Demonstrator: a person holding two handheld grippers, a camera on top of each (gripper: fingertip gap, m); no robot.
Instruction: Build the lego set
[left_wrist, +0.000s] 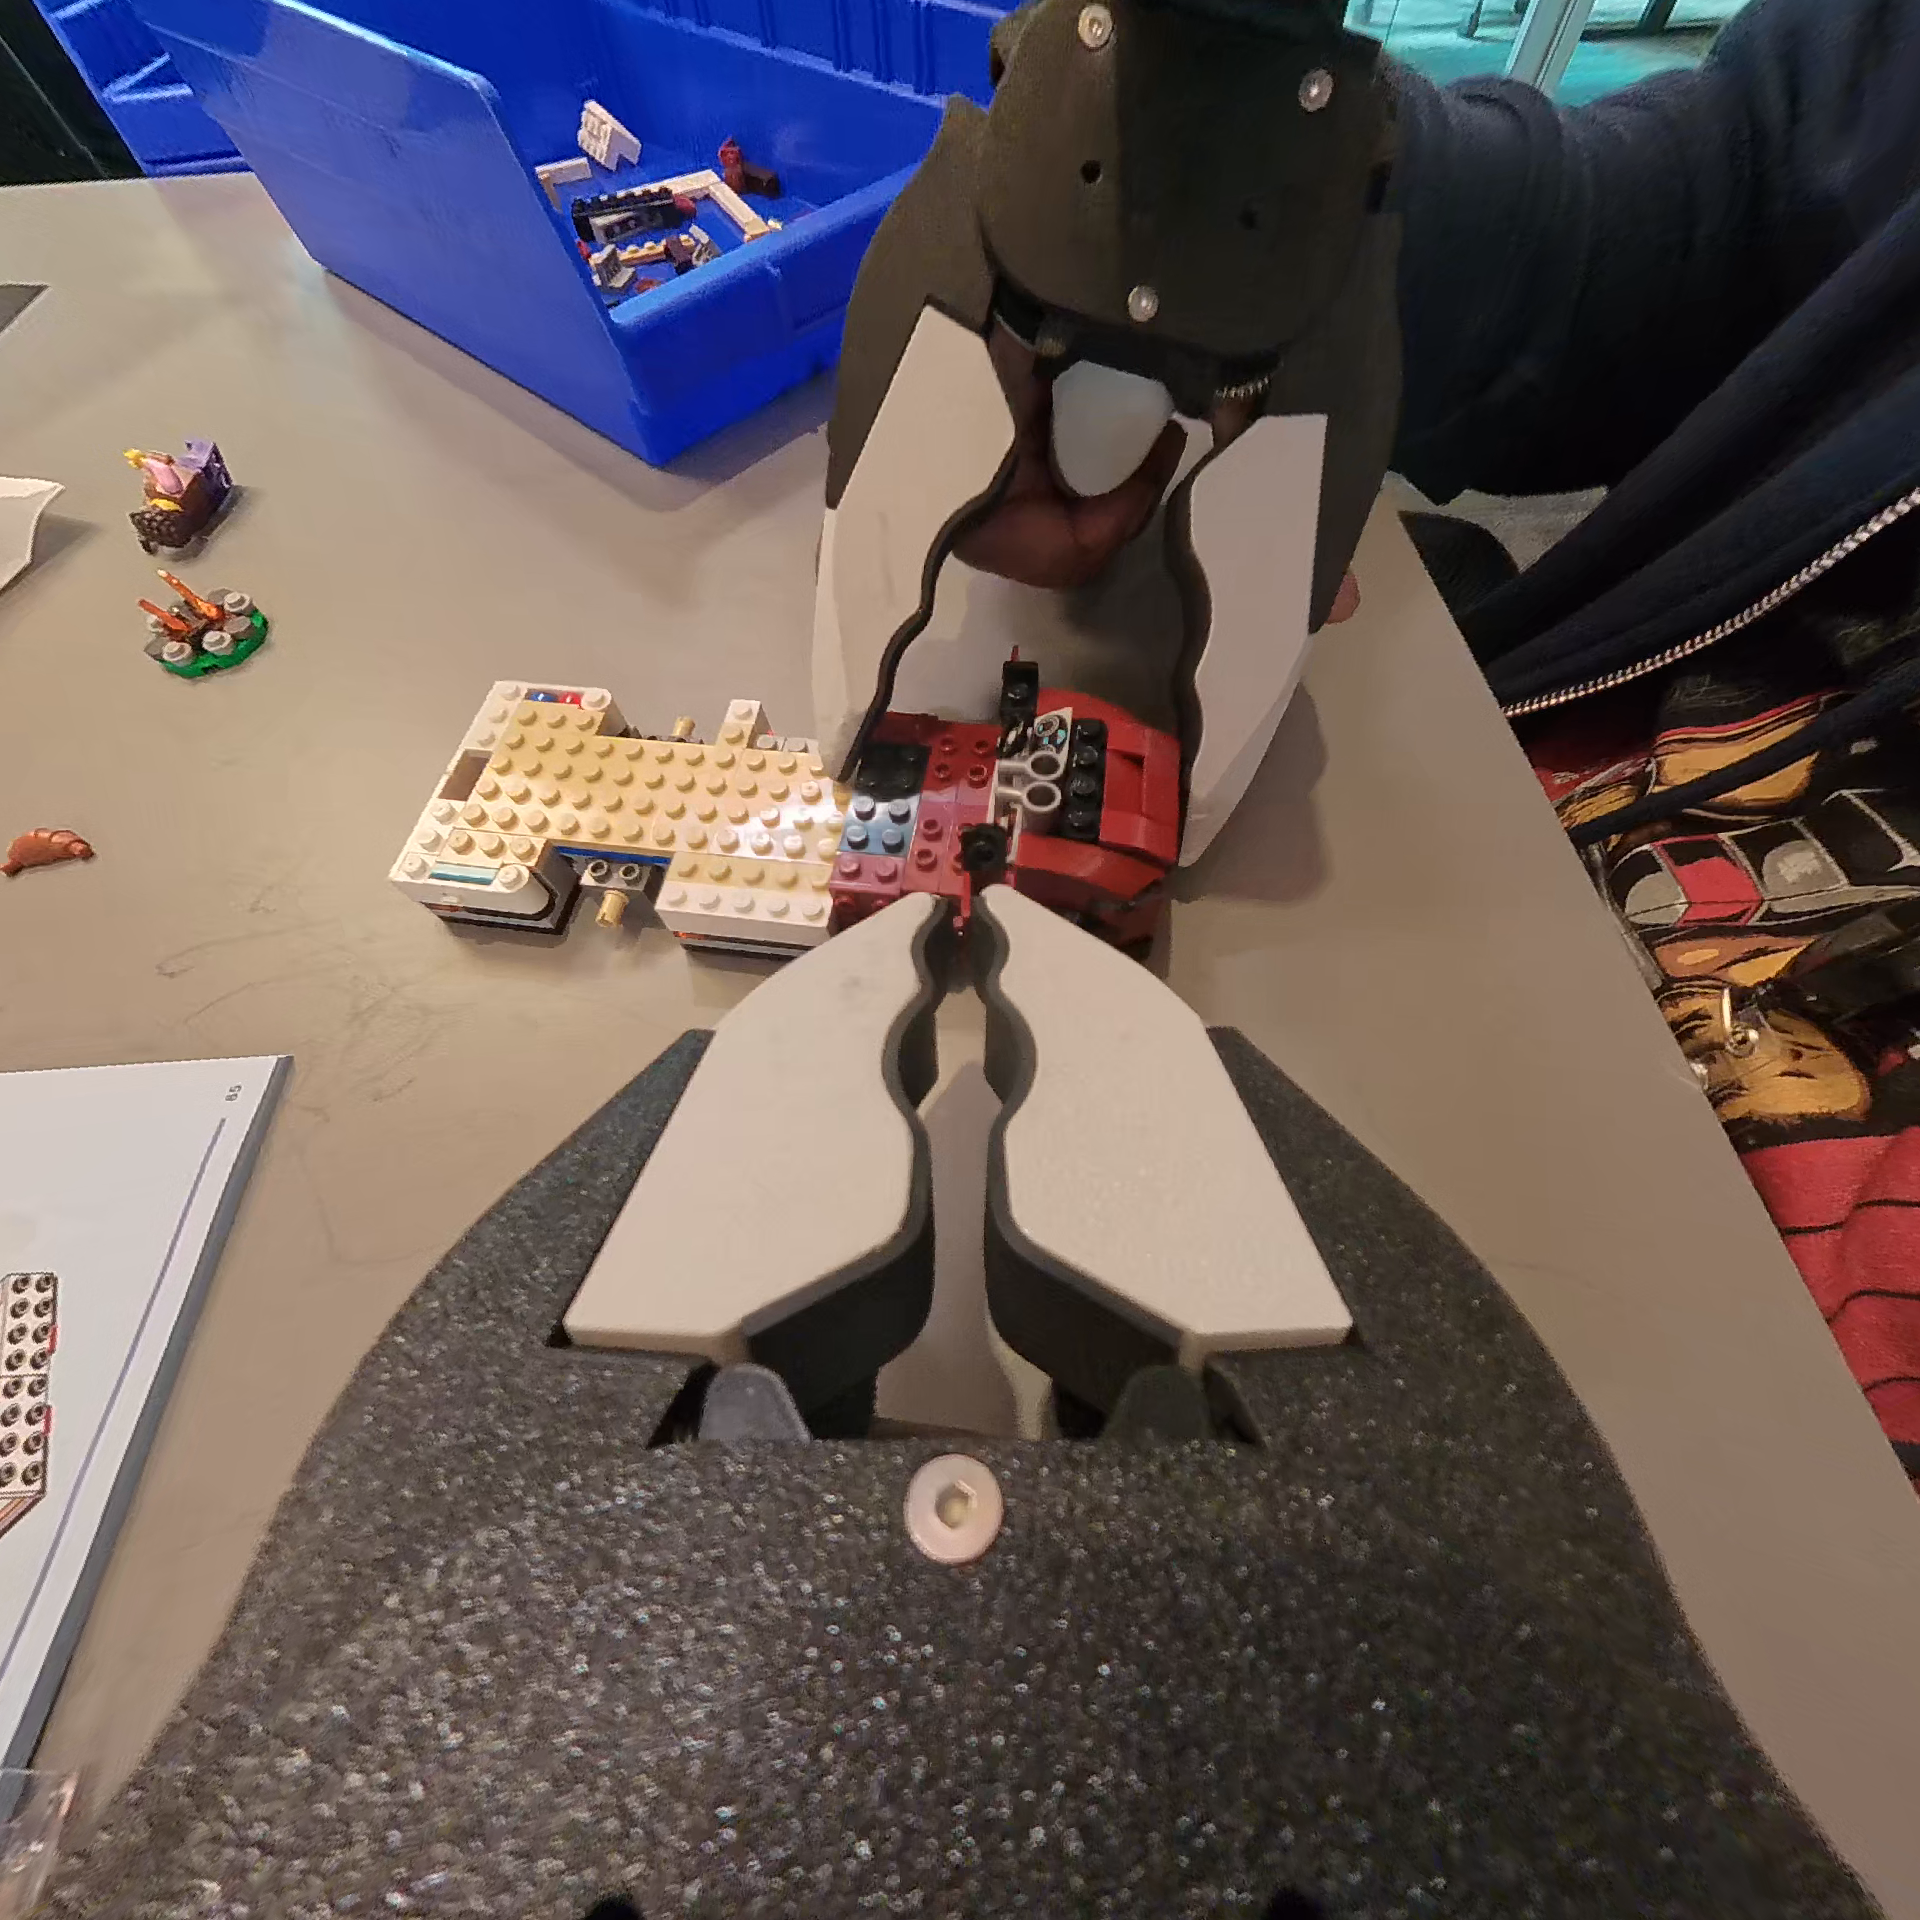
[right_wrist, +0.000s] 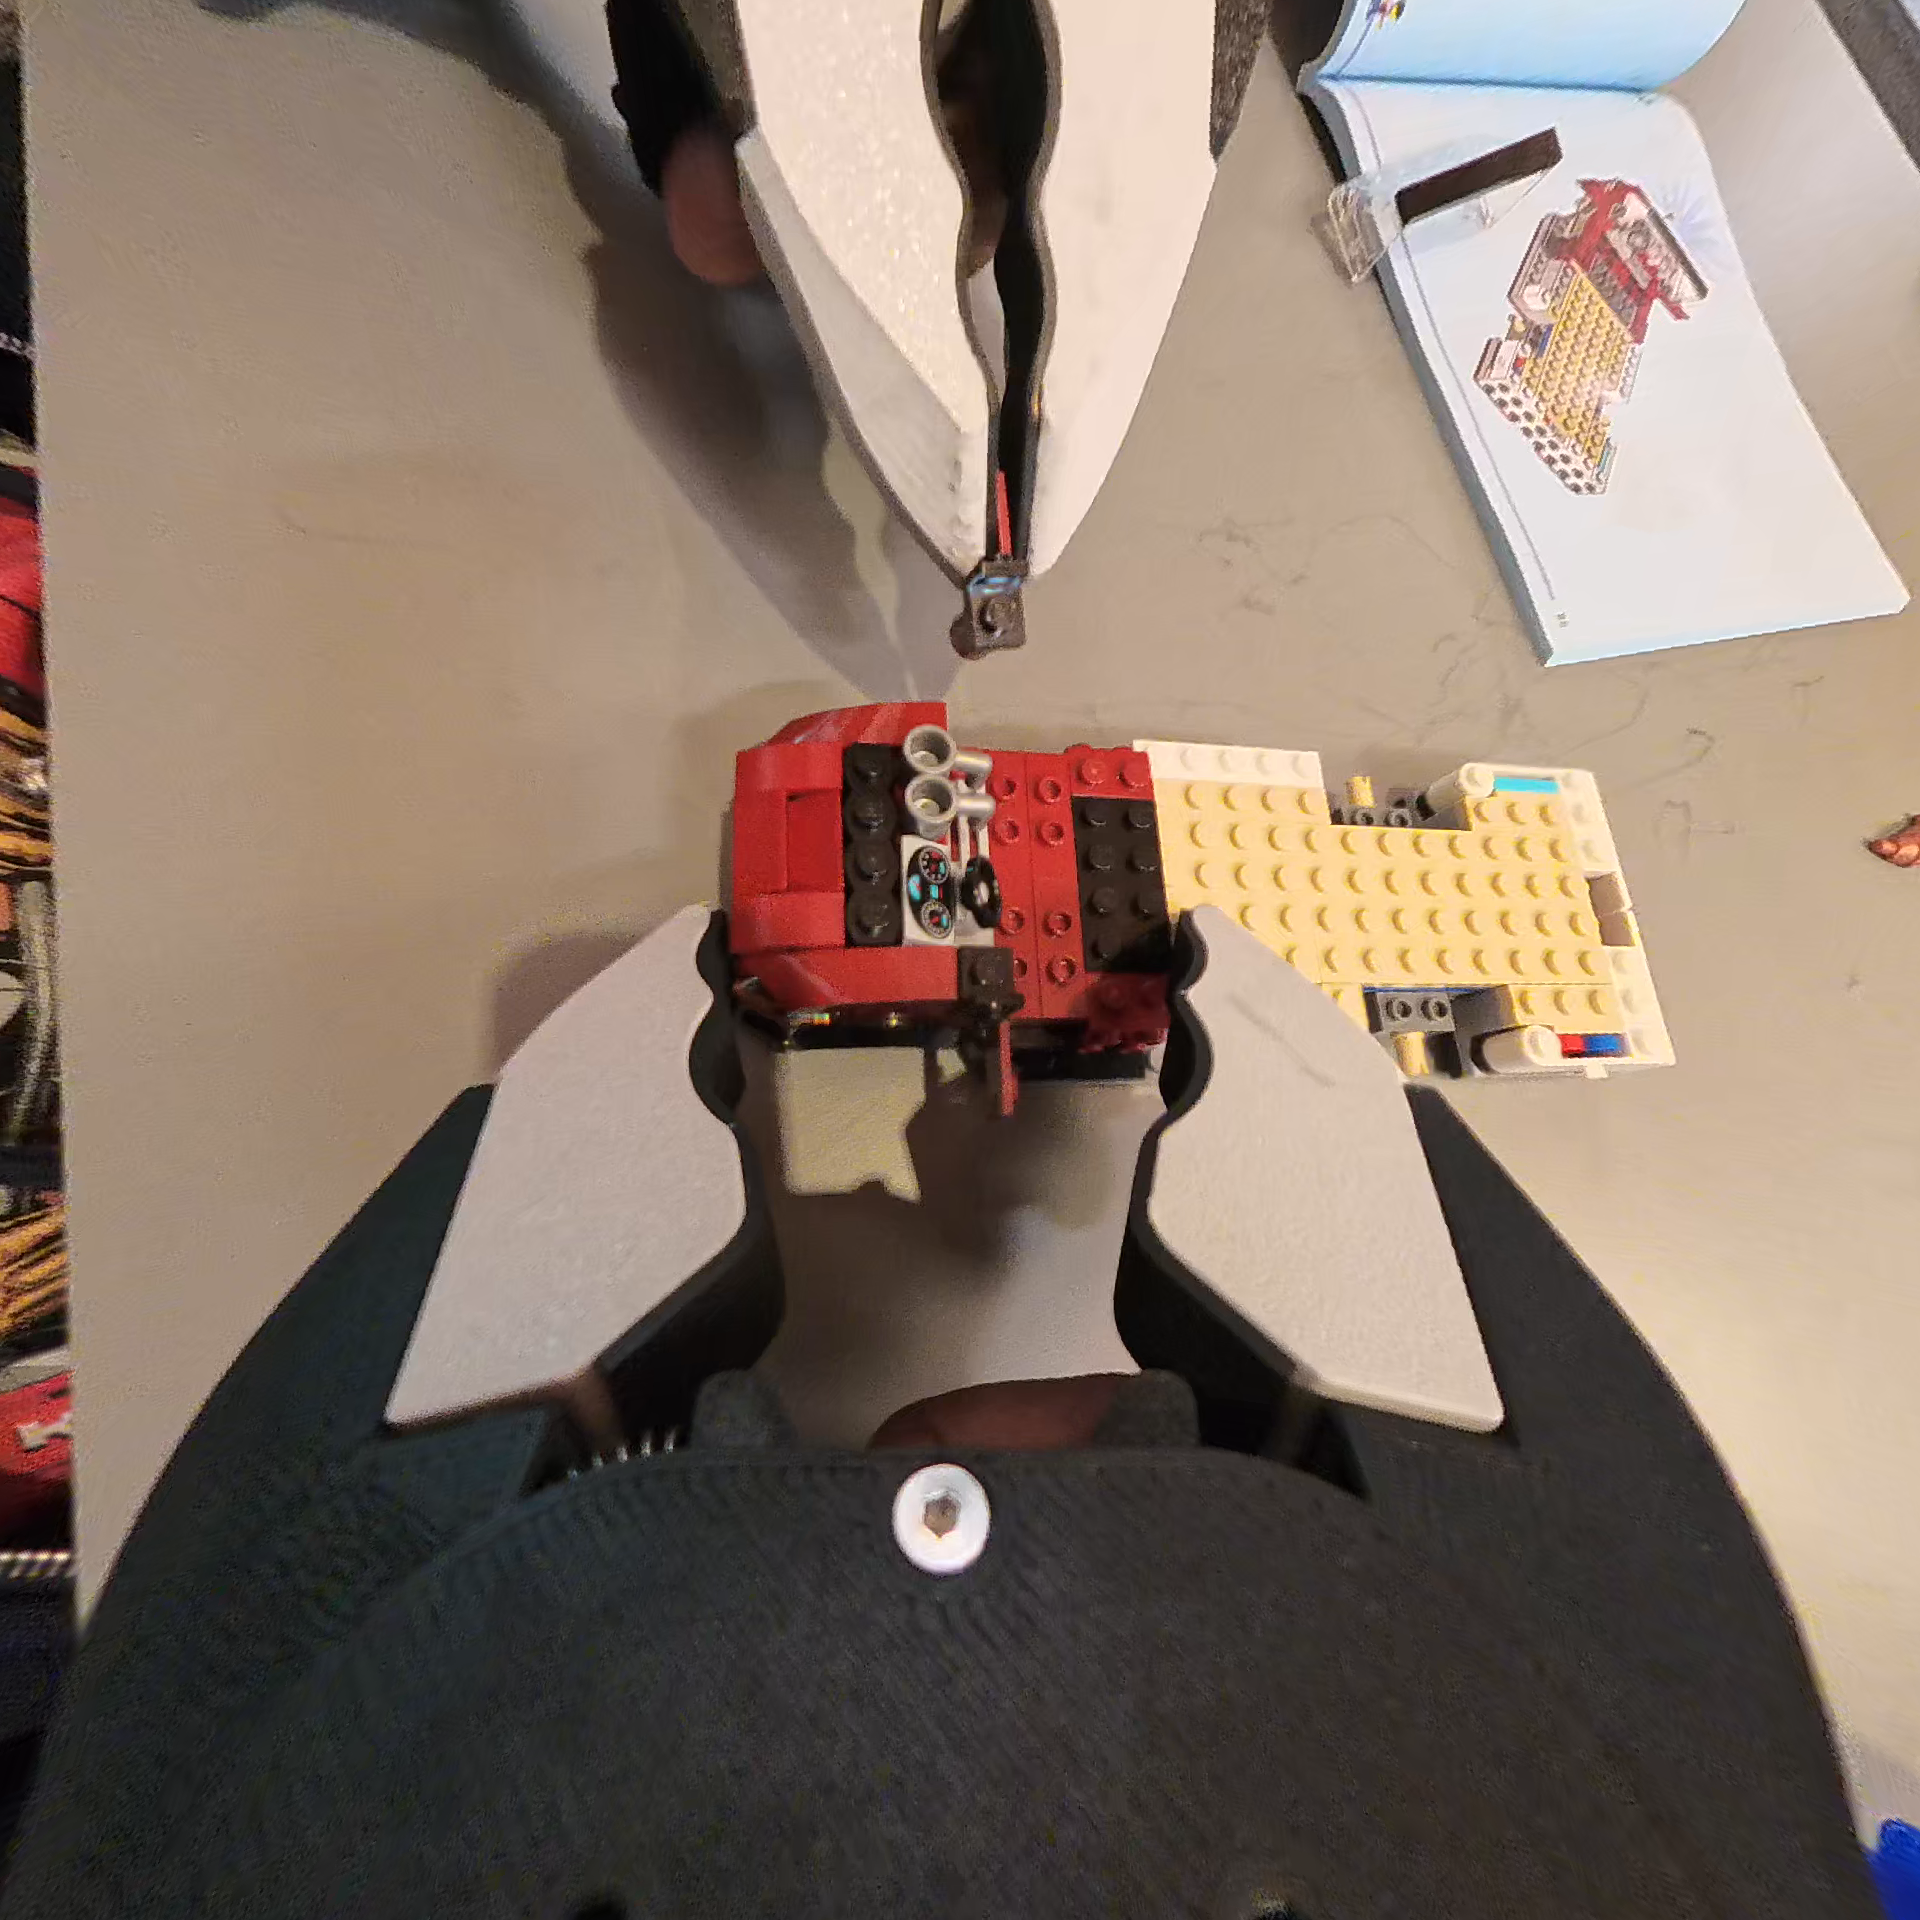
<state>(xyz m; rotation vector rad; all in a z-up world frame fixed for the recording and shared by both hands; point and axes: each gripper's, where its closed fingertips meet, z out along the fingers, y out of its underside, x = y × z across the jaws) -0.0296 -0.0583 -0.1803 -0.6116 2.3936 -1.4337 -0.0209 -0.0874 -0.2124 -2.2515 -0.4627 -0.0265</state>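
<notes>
Centre of both wrist views: a toy-brick vehicle (right_wrist: 1143, 894) with a dark-red cab and a tan studded deck, resting on the grey table (right_wrist: 312, 520). The right gripper (right_wrist: 951, 971) is spread wide around the cab, its pads against the cab's two sides. The left gripper (left_wrist: 961, 920), fingers pressed together, pinches a small dark-red and black brick piece (right_wrist: 992, 613) just beside the cab's near edge. Upper left of the left view: a blue plastic bin (left_wrist: 499, 260) of loose bricks. Upper right of the right view: an open instruction booklet (right_wrist: 1621, 416).
</notes>
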